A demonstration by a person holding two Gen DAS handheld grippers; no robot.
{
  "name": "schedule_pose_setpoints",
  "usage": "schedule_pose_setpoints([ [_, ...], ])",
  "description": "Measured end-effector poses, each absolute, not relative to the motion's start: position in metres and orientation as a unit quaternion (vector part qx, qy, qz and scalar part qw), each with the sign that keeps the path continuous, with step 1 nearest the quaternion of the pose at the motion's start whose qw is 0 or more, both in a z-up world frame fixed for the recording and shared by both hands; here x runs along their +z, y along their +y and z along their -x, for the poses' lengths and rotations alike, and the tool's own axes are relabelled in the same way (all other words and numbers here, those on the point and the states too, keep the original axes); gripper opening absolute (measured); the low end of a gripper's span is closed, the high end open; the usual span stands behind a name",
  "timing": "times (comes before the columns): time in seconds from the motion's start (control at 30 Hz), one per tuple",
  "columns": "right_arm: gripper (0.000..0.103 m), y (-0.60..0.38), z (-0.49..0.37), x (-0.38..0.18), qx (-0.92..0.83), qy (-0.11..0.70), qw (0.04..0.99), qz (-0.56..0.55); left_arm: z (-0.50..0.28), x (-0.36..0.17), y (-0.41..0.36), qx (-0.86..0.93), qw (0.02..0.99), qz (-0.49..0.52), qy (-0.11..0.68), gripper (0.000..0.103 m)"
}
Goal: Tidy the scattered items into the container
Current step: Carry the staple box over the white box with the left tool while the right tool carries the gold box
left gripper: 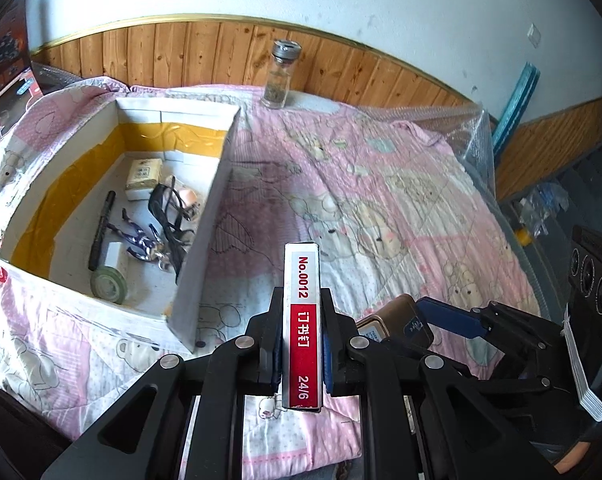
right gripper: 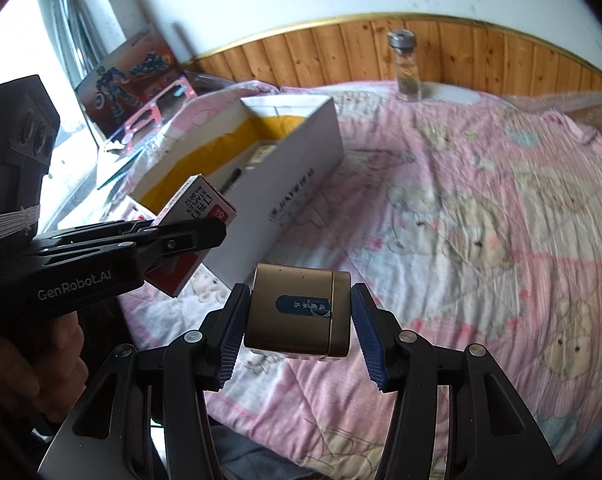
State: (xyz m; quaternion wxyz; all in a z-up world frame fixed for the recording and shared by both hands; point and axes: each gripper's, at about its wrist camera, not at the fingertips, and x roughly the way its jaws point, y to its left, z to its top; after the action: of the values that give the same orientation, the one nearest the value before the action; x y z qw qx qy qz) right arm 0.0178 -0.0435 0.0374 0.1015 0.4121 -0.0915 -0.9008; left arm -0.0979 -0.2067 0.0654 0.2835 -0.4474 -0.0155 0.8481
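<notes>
My left gripper is shut on a red and white staple box, held upright above the pink quilt, just right of the white open container. The container holds a black pen, a tape roll, glasses and a tissue pack. In the right wrist view a gold tin with a blue label sits between the blue pads of my right gripper, which is open with a small gap at the right pad. A glass bottle stands at the far edge.
The pink bear-print quilt covers the surface and reaches a wood-panelled wall. A toy box with a robot picture leans behind the container. Bubble wrap lies at the quilt's right edge. A hand holds the left gripper.
</notes>
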Motion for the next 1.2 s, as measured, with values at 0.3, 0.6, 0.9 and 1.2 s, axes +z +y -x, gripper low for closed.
schedule_pose_setpoints([
  [0.3, 0.054, -0.060, 0.002, 0.060, -0.907, -0.074, 0.119, -0.397, 0.111, 0.078, -0.233, 0.858, 0.269, 0.436, -0.041, 0.015],
  [0.6, 0.054, -0.074, 0.029, 0.076, -0.911, -0.054, 0.131, -0.387, 0.134, 0.086, -0.262, 0.868, 0.246, 0.427, -0.061, 0.015],
  [0.9, 0.054, -0.084, 0.066, 0.086, -0.913, -0.037, 0.140, -0.381, 0.166, 0.088, -0.291, 0.875, 0.222, 0.423, -0.084, 0.015],
  [1.2, 0.054, -0.087, 0.103, 0.095, -0.915, -0.022, 0.142, -0.376, 0.194, 0.082, -0.305, 0.878, 0.206, 0.423, -0.088, 0.015],
])
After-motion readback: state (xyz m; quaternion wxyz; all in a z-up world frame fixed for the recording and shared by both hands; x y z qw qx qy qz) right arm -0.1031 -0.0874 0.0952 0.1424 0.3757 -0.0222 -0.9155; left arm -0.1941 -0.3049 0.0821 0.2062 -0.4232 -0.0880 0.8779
